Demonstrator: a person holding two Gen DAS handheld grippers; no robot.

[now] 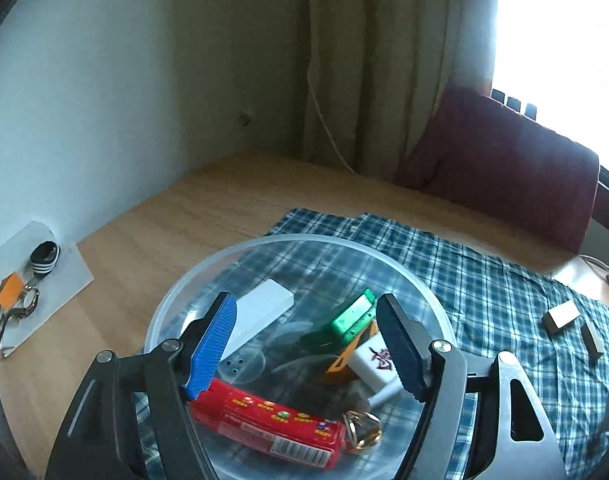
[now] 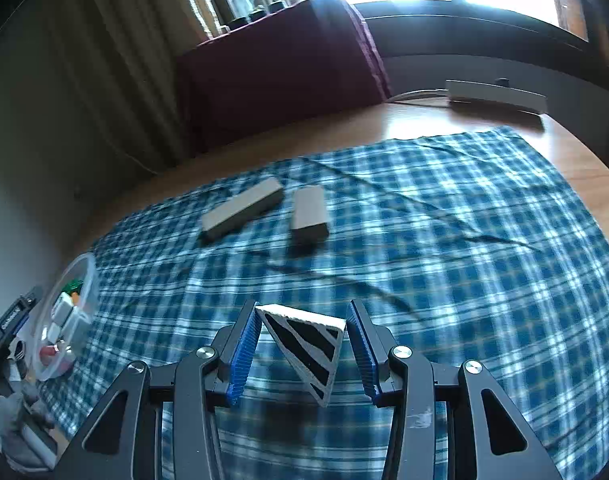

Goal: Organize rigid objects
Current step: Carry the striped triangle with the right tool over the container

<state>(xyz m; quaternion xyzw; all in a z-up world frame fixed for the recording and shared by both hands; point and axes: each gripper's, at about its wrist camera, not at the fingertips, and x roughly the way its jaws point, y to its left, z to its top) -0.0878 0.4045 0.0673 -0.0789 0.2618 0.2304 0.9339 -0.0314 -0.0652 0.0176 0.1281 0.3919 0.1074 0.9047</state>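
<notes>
Gripping a striped block (image 2: pixel 304 350): right gripper (image 2: pixel 303 354) has it pinched between both blue pads, tilted, 1 corner pointing down, lifted off the plaid cloth (image 2: pixel 444 240). Ahead and slightly left of that gripper, 2 grey blocks (image 2: pixel 243 208) lie flat on the cloth, near each other but apart. Far left of it sits the clear bowl (image 2: pixel 89 280).

Left gripper (image 1: pixel 308 344) hangs over the bowl (image 1: pixel 192 276) with fingers spread wide, nothing between them. Under and between the fingers, inside the bowl: white bar (image 1: pixel 260 312), green toy (image 1: pixel 350 318), mahjong tile (image 1: pixel 374 364), red box (image 1: pixel 264 424) (closest to the tool), gold bell (image 1: pixel 362 430). Right of this gripper the 2 grey blocks show on the cloth. Far left, on the wood table (image 1: pixel 164 220), a white card (image 1: pixel 64 284) carries a watch (image 1: pixel 26 304) and small items.
</notes>
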